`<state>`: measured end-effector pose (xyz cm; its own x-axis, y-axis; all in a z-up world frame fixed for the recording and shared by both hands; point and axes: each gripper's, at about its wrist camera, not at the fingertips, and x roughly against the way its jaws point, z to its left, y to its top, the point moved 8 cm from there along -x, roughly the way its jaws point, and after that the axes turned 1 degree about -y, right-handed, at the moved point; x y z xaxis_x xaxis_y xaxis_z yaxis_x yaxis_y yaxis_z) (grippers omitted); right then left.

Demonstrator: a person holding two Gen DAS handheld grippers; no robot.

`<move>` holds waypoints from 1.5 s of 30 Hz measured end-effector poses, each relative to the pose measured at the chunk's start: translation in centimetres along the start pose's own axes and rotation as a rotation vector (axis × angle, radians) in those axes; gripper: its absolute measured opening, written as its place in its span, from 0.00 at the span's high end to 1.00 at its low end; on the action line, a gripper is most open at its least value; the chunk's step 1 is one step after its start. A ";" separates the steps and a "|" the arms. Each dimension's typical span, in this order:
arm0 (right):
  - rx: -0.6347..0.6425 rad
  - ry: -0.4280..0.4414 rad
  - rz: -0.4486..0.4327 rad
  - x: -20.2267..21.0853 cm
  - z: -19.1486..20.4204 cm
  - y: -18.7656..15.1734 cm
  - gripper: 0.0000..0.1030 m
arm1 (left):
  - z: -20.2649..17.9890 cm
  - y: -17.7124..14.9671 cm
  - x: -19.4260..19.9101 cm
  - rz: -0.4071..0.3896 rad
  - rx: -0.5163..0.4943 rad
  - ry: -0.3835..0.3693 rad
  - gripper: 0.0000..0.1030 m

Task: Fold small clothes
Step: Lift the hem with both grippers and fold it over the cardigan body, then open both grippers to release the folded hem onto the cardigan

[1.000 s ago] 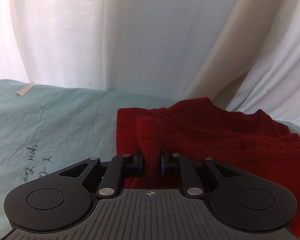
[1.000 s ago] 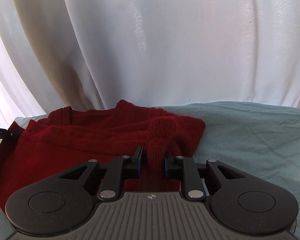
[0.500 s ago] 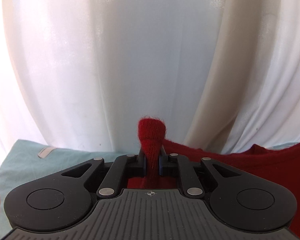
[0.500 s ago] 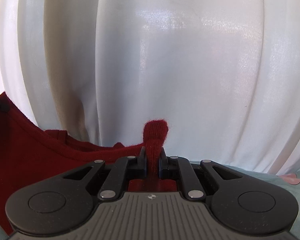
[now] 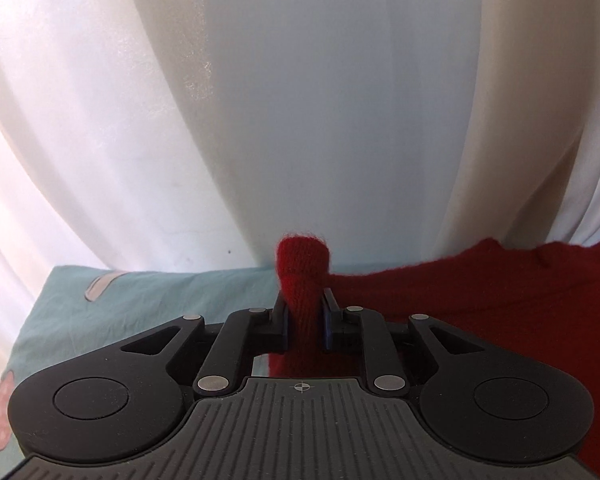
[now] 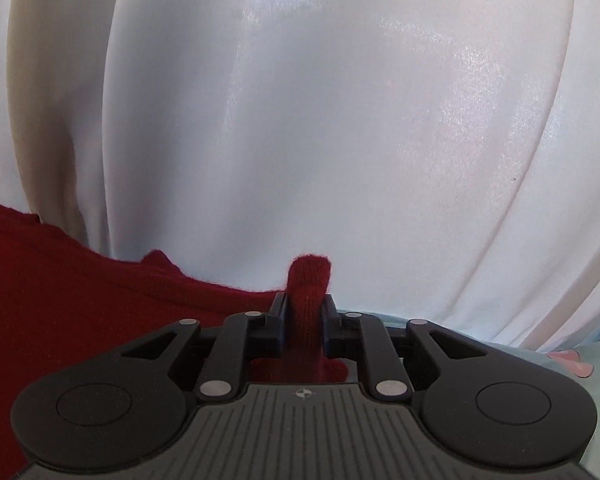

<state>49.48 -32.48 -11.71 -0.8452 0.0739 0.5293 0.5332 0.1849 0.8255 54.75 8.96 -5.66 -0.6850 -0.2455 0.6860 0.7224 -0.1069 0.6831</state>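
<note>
Your left gripper (image 5: 305, 316) is clamped on a bunched corner of the red knit (image 5: 500, 292), which spreads across the right of that frame. Your right gripper (image 6: 306, 316) pinches another bunch of the knit (image 6: 80, 280), which fills its lower left. A teal sheet (image 5: 148, 300) lies at lower left, white curtain (image 6: 320, 120) behind.

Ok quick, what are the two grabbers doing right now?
Left gripper: closed, pinching a bunched fold of the red knitted garment.
Right gripper: closed, pinching another fold of it.
</note>
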 end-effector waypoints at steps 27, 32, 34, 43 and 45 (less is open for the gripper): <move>-0.199 0.085 0.100 11.2 -1.2 -9.1 0.39 | 4.9 -9.3 8.8 0.056 0.218 -0.049 0.22; -0.249 0.001 0.086 12.9 -3.1 -9.4 0.39 | 7.1 -12.0 8.6 0.106 0.336 -0.078 0.27; -0.258 0.021 0.081 13.8 -3.0 -9.5 0.39 | 7.1 -12.3 9.2 0.109 0.364 -0.111 0.28; -0.275 0.160 0.096 18.3 0.8 -10.6 0.39 | 5.9 -14.6 7.6 0.259 0.544 -0.488 0.29; -0.266 0.163 0.108 19.0 1.6 -10.8 0.39 | 5.7 -15.1 7.1 0.272 0.574 -0.526 0.43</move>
<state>27.62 -31.52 -10.90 -0.7777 -0.0826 0.6232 0.6284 -0.0793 0.7738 38.49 14.29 -9.68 -0.5505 0.3069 0.7763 0.8066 0.4353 0.3999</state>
